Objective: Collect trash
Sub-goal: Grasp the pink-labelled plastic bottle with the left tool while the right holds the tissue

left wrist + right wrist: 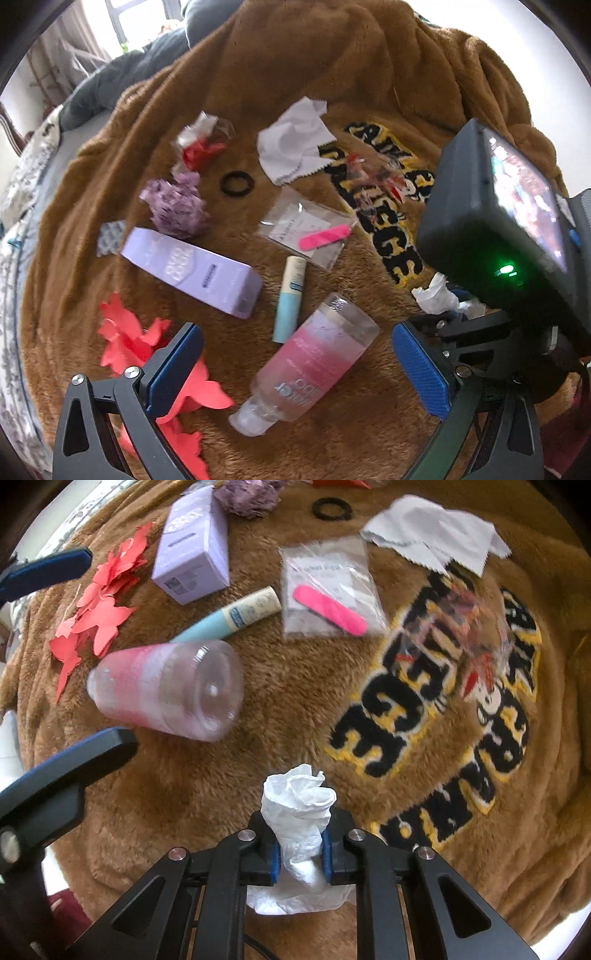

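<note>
— White tissue (299, 805) was the one piece we had in hand: the right gripper (301, 853) pointed straight down with its fingers (275, 856) narrowed tight on the crumpled wad, just above the brown fleece blanket (280, 709) on the bed.

— And our left gripper (295, 365)?

— Its fingers (173, 365) stood wide and held nothing. They hung over the pink-and-clear bottle (314, 362), which lay on its side between them but untouched.

— So how far had we got?

— Barely started, we judged. Nearly everything lay loose on the blanket: the red paper butterflies (136, 343), the crumpled purple paper (175, 206), a red-and-clear wrapper (201, 144), another clear wrapper (376, 177) over the lettering, a small patterned scrap (109, 236). We saw no bin or bag in either view, so we could not tell where the tissue would go.

— Containers?

— The lavender box (192, 269) lay closed on its side; its contents were hidden. The bottle was capped, and we could not tell if any liquid was inside. A clear zip bag (306, 229) held a printed card and a pink nail file (325, 236). A blue-and-cream tube (290, 299), a black hair tie (236, 182) and a grey cloth (291, 144) lay nearby; those we judged probably not trash.
</note>
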{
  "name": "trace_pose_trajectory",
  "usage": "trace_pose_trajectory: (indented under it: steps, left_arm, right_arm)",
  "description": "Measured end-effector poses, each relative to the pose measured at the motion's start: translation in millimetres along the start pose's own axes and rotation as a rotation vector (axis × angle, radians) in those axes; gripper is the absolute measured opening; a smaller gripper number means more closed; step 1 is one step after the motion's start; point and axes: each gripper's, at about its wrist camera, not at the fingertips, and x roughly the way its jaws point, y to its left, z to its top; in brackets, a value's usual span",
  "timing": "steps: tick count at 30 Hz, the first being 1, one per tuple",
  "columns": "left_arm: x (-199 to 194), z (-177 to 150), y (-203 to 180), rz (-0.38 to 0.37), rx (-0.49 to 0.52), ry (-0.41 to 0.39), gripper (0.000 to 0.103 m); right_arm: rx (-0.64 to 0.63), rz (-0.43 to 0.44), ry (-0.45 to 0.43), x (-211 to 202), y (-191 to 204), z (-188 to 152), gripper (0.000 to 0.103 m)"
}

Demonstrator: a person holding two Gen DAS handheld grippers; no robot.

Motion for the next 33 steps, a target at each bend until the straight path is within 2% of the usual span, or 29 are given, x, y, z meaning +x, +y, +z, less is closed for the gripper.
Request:
trace_pose_trajectory:
  steps: [2,4,6,9,10,12,14,21,27,33]
  left_arm:
    - [9.4,-0.9,-0.6,-0.047,-0.012,0.034,0.094]
    - [21.5,-4.0,-2.1,-0.093,-0.023,0.091,0.082]
    - [35.5,-9.3,-4.6,-0.097,-0.024,0.152,0.077]
    - [40.8,-11.7,-4.6,-0.091,-0.027,0.159,0.07]
    - [40.3,-10.6,-2.8,-0.105,-0.039,0.156,0.063]
    - [38.0,-8.7,2.7,-0.159,-0.073,0.157,0.057]
    - [33.7,-7.3,6.4,-0.199,-0.1,0.154,0.056]
    - [9.9,-2.9,18.0,-0.232,-0.163,0.116,0.054]
    - [-10.5,-15.3,36.6,-0.224,-0.262,0.071,0.053]
    - [-24.2,-18.3,41.2,-0.205,-0.309,0.027,0.052]
  right_arm:
    - [0.003,0.001,0.001,-0.9,-5.5,1.4,0.016]
    - [0.0,0.001,0.003,-2.1,-5.0,2.2,0.016]
    - [0.0,0.001,0.006,0.2,-7.8,0.9,0.016]
    - [-0.003,0.0,0.012,6.9,-13.0,3.2,0.015]
    - [-0.002,0.002,0.009,6.1,-12.6,4.8,0.015]
    - [0.0,0.004,0.007,11.9,-13.9,8.8,0.015]
    - [0.006,0.012,-0.001,8.4,-14.5,9.8,0.015]
    - [0.042,0.084,-0.065,-11.9,-29.3,13.7,0.015]
    - [0.049,0.112,-0.11,-36.8,-35.5,18.6,0.015]
    - [0.036,0.105,-0.153,-60.3,-39.1,17.9,0.015]
